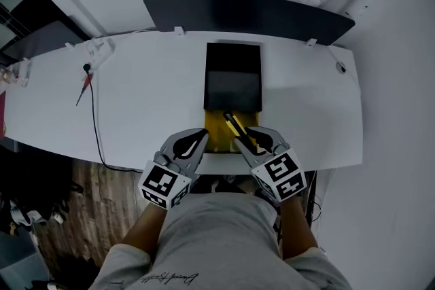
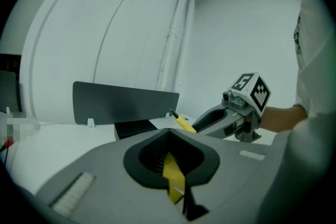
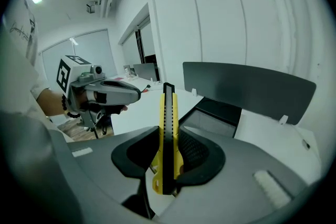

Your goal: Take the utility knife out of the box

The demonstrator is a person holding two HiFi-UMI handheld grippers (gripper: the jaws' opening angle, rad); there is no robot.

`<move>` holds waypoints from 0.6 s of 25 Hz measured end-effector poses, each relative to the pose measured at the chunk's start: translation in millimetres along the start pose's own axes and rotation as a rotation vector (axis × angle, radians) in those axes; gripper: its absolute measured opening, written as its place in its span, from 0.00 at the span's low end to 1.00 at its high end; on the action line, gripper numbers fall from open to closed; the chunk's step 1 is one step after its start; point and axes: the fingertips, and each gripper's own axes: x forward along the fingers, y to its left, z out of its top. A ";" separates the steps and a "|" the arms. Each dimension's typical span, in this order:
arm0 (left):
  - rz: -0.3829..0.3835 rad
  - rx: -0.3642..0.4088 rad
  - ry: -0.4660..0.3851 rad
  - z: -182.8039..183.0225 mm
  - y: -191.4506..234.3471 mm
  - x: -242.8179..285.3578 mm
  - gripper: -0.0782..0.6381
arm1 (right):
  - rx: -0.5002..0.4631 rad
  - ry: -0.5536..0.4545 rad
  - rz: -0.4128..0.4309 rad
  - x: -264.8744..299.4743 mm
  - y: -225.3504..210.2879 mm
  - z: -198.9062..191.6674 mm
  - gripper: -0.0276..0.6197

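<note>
- Your right gripper [image 3: 168,161] is clamped on the knife [image 3: 169,123] near its butt end. The tip sticks out past the jaws, along their line.
- Your left gripper [image 2: 170,168], just beside it, is pinched on a thin yellow flap [image 2: 174,178], apparently part of the packaging.
- From above, the knife's long axis runs away from you and slightly left, with its tip over the flap at the near end of the box [image 1: 233,46].
- The box lies straight ahead of both grippers on the table [image 1: 136,92], lengthwise away from you. The knife looks raised clear of it, so the right hand need only draw it back or aside.
- Beyond the box stands a dark panel [image 1: 248,13].
</note>
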 end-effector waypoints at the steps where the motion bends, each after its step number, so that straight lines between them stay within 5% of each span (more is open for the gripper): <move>1: 0.000 0.001 -0.002 1.1 -0.4 -1.3 0.11 | 0.008 -0.006 0.003 -2.4 0.8 0.9 0.25; 15: -0.008 0.019 0.002 6.3 -6.3 -2.1 0.11 | 0.019 -0.053 0.036 -9.5 4.3 13.5 0.25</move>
